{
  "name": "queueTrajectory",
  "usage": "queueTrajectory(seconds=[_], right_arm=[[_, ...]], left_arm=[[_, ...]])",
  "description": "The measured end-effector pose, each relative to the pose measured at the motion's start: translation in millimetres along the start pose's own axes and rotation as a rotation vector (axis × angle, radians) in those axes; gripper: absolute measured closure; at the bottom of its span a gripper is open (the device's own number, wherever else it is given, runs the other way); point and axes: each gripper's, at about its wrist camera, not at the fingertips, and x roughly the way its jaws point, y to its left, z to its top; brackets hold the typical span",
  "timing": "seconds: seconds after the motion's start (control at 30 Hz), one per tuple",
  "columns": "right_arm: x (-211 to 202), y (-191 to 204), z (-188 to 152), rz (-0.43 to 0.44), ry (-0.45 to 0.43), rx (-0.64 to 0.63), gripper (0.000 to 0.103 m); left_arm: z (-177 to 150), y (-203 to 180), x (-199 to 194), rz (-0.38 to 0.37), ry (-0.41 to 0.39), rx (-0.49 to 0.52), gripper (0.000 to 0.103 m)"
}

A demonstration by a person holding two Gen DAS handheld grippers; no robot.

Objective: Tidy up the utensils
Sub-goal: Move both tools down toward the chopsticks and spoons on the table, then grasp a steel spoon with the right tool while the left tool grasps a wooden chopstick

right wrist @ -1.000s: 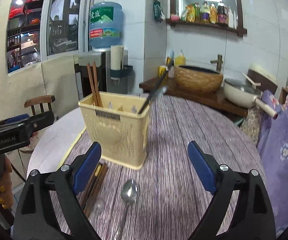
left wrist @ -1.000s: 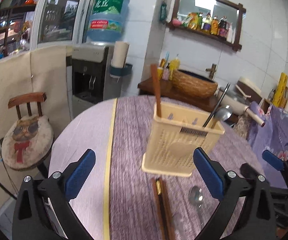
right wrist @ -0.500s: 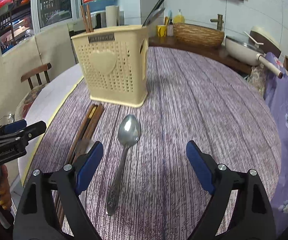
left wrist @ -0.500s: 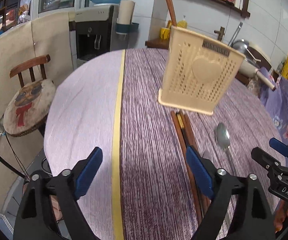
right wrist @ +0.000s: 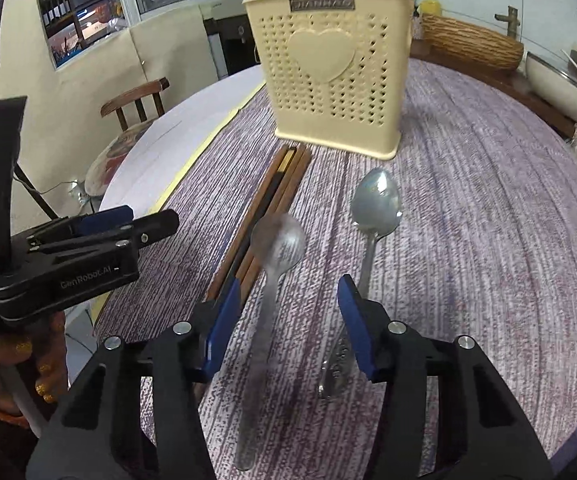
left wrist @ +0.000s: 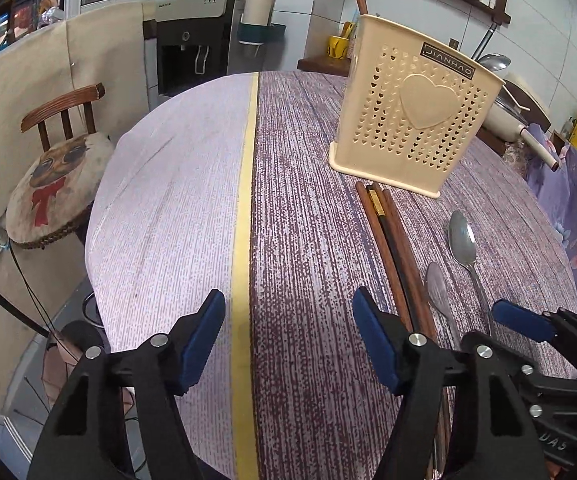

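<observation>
Blue-padded jaws of the right gripper [right wrist: 284, 320], bottom centre of its view, are closing, still apart; the handle of a blurred spoon [right wrist: 276, 256] runs up between the pads, touching neither that I can see. Second spoon [right wrist: 376, 204] lies just right of it, its handle passing beside the right pad. Left gripper [left wrist: 288, 340], bottom of its own view, jaws also closing, only bare purple tablecloth [left wrist: 308, 240] and a yellow stripe [left wrist: 244, 200] between them; a hand [right wrist: 4, 368] grips it at lower left of the right view. Beyond the pads, brown chopsticks [right wrist: 272, 200] lie bundled on the table, left of the spoons. Farther up, cream utensil holder [right wrist: 328, 68] stands upright, chopsticks and metal handles poking above its rim. Wooden chair [left wrist: 60, 168] at far left.
</observation>
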Motion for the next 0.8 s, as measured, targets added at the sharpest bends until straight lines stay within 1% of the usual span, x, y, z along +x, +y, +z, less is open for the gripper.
queueTrajectory(seconds=[0.1, 0.23, 0.4, 0.5, 0.57, 0.8], right_arm=[[5.2, 3.9, 1.1, 0.005, 0.011, -0.003, 0.052], [10.8, 0.8, 7.9, 0.061, 0.012, 0.044, 0.052], [20.9, -3.3, 15.3, 0.101, 0.038, 0.075, 0.052], [25.2, -8.3, 19.0, 0.108, 0.041, 0.097, 0.052], [28.6, -9.0, 20.0, 0.112, 0.056, 0.094, 0.052], [36.3, -4.9, 26.8, 0.099, 0.054, 0.074, 0.052]], left_arm=[[-0.6, 0.0, 1.4, -0.005, 0.004, -0.003, 0.037], [-1.0, 0.9, 2.1, -0.012, 0.007, -0.008, 0.037], [-1.5, 4.5, -0.3, -0.013, 0.002, -0.013, 0.037], [-0.9, 8.3, -1.8, -0.013, -0.002, -0.023, 0.037], [-0.3, 9.9, -1.7, -0.011, -0.002, -0.024, 0.037], [0.8, 11.7, 1.4, -0.014, 0.002, -0.028, 0.037]])
